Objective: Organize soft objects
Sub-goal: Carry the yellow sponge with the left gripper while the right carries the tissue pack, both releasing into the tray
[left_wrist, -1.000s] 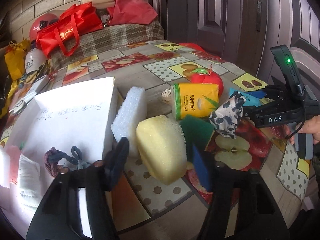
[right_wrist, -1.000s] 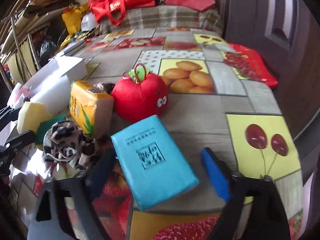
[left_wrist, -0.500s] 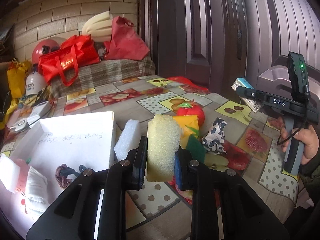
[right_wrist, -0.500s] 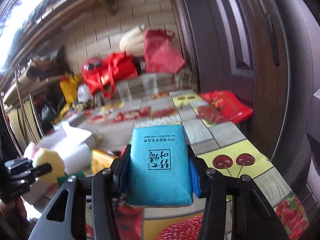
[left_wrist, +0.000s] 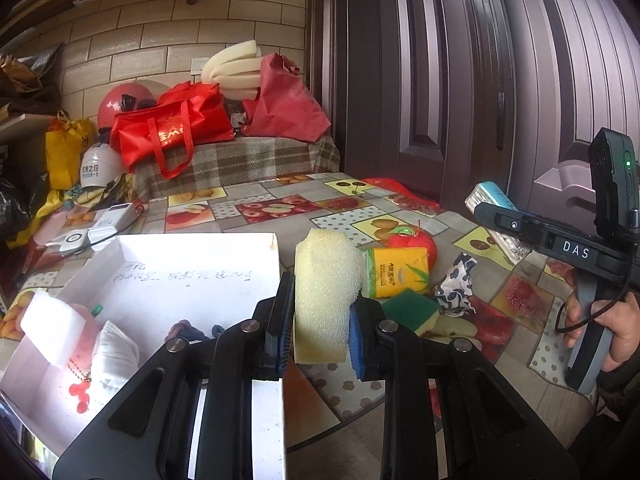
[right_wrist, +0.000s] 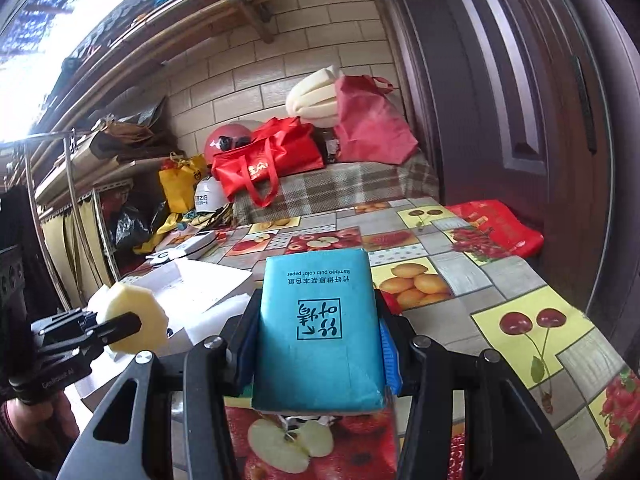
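1. Already, the left claw (left_wrist: pixel 322 330) is pinching the yellow sponge (left_wrist: pixel 325 294) upright between its pads, holding it in the air just beside the white box (left_wrist: pixel 192 272).
2. Meanwhile the right claw (right_wrist: pixel 316 344) is squeezing the blue tissue pack (right_wrist: pixel 316 332) by its two long sides, carrying it clear of the bench (right_wrist: pixel 516 280).
3. Inside the white box, a white foam block (left_wrist: pixel 52 328), a folded white cloth (left_wrist: pixel 114 354) and a dark knotted cord (left_wrist: pixel 188 328) are lying, so part of the sorting looks done.
4. Still sitting out on the bench are the yellow tissue pack (left_wrist: pixel 396 272), the red plush apple (left_wrist: pixel 416 240), the green scouring pad (left_wrist: pixel 408 308) and the spotted cloth (left_wrist: pixel 456 284), all crowded near one another.
5. Judging by this, both held items are waiting to go into the box, and roughly four pieces are remaining after them.
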The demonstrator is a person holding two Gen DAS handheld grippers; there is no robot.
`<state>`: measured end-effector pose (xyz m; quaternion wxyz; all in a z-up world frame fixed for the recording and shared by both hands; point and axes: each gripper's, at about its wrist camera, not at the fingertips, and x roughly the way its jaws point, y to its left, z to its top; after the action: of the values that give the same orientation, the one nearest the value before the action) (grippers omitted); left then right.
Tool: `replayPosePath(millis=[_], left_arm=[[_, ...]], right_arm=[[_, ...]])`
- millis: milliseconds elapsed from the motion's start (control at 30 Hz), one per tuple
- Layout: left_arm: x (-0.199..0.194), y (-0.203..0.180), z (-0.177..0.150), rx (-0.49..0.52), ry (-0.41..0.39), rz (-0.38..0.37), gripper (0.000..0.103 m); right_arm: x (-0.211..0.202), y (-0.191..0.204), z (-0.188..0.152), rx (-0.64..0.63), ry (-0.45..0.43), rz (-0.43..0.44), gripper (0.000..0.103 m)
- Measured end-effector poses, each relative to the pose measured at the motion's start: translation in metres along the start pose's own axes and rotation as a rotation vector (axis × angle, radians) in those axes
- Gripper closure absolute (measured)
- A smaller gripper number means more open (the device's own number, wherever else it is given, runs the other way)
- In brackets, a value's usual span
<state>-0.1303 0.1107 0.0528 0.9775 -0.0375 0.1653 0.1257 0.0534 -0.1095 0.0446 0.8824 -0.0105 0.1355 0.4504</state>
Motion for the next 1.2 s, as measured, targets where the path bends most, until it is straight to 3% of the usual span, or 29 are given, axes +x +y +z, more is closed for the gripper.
replayPosePath(millis=[667,1200], left_arm=[[-0.015,0.041,-0.004,-0.043,-0.026,0.096,0.081],[-0.053,0.136,-0.021,-0.152,-0.049,0.295,0.080]], right_arm=[[0.036,0.055,-0.008,-0.118,0.101,0.079,0.053],[0.060,0.091,-0.014,-0.164,0.143,0.136,0.054]])
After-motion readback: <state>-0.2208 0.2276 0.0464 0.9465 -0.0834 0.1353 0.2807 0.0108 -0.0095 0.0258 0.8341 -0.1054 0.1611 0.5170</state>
